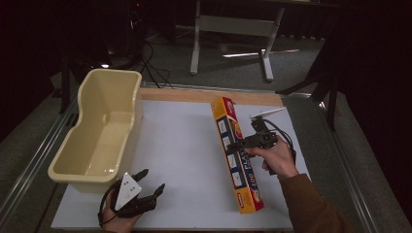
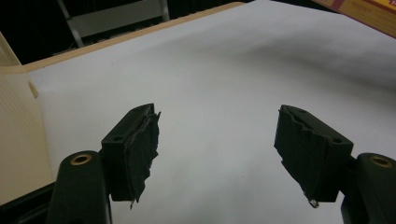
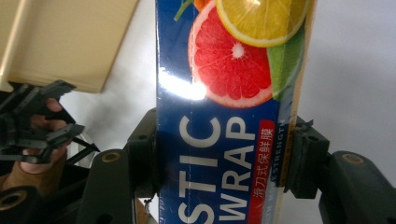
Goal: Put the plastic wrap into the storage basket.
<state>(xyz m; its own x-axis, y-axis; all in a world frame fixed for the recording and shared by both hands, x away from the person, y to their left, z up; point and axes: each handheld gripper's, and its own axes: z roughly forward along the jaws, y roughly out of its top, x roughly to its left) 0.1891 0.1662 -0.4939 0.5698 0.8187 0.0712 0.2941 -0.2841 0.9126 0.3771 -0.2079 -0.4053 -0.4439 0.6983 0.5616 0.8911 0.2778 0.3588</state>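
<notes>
Here, the right gripper has its two black jaws pressed against both long sides of a plastic wrap box, a long carton printed with citrus slices in the right gripper view, where the box fills the gap between the jaws. In the high view the box lies lengthwise on the white table, right of centre. The left gripper rests near the table's front edge, just beside a cream plastic tub at the left; its jaws stand wide apart with nothing between them, bare table showing through the gap.
</notes>
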